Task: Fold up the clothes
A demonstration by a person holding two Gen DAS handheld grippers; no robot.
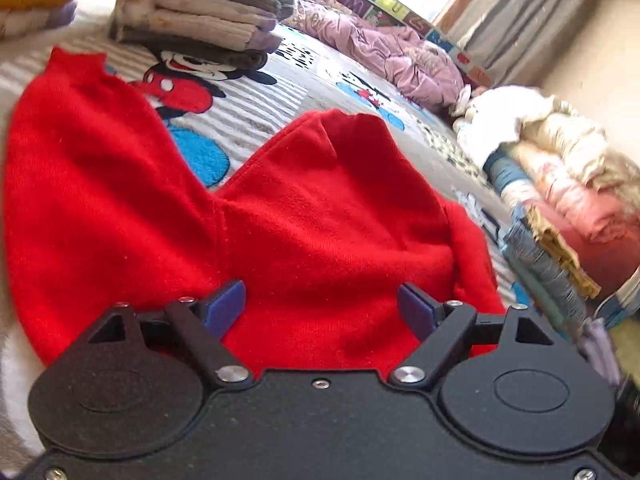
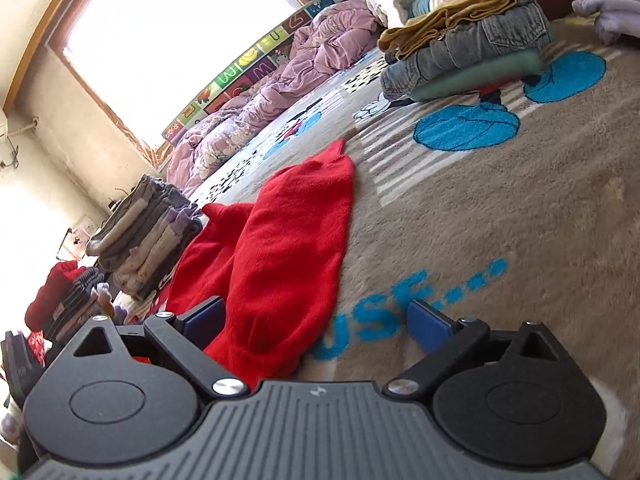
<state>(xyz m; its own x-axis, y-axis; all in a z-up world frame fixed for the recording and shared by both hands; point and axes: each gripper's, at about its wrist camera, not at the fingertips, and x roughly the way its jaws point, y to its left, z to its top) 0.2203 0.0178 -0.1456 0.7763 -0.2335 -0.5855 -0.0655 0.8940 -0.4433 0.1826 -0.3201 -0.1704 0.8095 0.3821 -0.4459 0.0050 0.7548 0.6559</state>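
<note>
Both hand-held grippers, left and right, gape empty low in frame over the red sweater, apparently poised to pinch its near edge for folding.

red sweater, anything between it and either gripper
Nothing visible. The red sweater lies on the cartoon rug directly ahead of the open left gripper; the open right gripper frames its near end.

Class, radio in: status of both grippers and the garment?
Left gripper open, right gripper open. Red sweater flat on carpet, unheld. Nothing blocking.
</note>
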